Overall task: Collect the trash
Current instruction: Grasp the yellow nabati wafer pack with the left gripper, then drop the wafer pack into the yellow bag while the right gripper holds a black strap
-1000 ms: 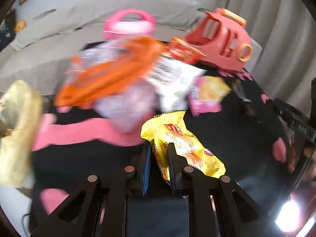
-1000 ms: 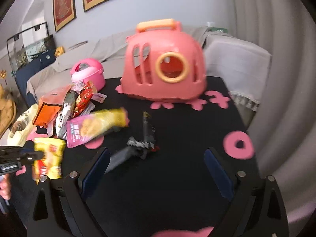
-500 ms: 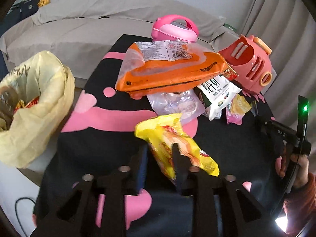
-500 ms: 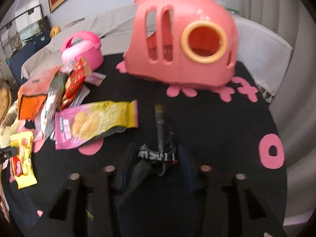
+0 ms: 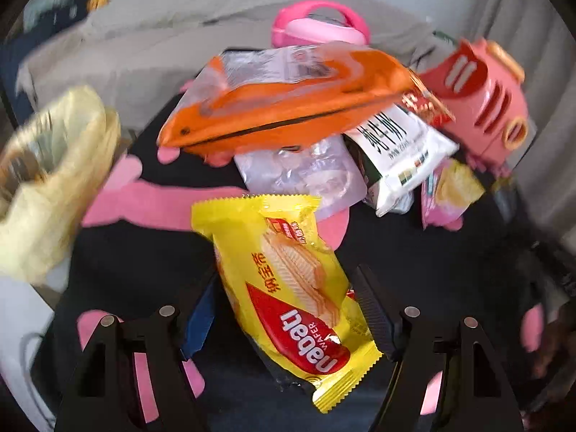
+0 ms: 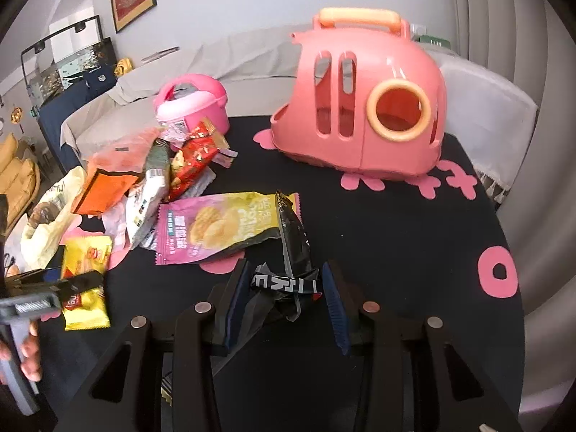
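Observation:
A yellow wafer wrapper (image 5: 273, 237) lies flat on the black table between the fingers of my left gripper (image 5: 286, 277). Those jaws are opening and the pads stand clear of the wrapper. From the right wrist view the same wrapper (image 6: 86, 262) and the left gripper (image 6: 68, 279) sit at the left edge. My right gripper (image 6: 284, 284) is shut on the crumpled end of a black wrapper (image 6: 293, 237), which is pinched between both pads. A yellowish trash bag (image 5: 46, 180) stands open off the table's left edge.
A pile of wrappers lies beyond: an orange bag (image 5: 288, 115), a white packet (image 5: 396, 147), a pink chips packet (image 6: 216, 226) and a red packet (image 6: 194, 158). A pink carrier (image 6: 360, 108) and a pink toy pot (image 6: 194, 104) stand at the back. A hand (image 6: 28, 352) holds the left gripper.
My left jaws have opened off the yellow wrapper, which now lies loose between them. My right gripper came up to the black wrapper and closed from wide open onto it.

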The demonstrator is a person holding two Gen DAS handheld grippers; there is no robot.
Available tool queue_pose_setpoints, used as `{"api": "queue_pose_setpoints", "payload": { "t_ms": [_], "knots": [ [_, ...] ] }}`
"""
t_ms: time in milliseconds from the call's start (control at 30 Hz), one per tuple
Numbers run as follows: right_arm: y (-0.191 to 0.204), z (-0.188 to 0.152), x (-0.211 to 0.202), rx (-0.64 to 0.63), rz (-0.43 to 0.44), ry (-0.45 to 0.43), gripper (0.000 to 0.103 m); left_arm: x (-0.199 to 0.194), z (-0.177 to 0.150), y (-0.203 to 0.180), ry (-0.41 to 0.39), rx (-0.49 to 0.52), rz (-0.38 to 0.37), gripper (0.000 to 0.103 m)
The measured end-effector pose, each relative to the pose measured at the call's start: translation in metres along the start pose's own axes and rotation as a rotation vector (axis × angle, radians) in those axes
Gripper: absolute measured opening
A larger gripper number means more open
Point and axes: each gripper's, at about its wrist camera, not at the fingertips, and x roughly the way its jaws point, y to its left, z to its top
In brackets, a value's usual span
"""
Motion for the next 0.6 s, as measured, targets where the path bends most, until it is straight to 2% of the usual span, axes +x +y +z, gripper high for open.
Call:
{"api": "queue_pose_setpoints", "payload": {
  "t_ms": [67,233,467,600],
  "knots": [
    [0.002,0.0,-0.002,-0.006,-0.004,-0.01,0.038,0.002,-0.002,-0.006,-0.005,0.02,0.008,0.072],
    [0.007,-0.003,-0.008,-0.009,0.013,-0.024,0.038,-0.005,-0.002,-0.007,-0.038,0.043,0.001,0.046],
    [0.025,0.003,-0.022,-0.026,0.064,-0.051,0.038,-0.044,0.0,0.025,-0.164,0.004,-0.059,0.045],
    [0.044,0.011,-0.036,-0.056,0.096,-0.084,0.038,-0.079,0.001,0.049,-0.26,0.007,-0.031,0.045]
  ]
}}
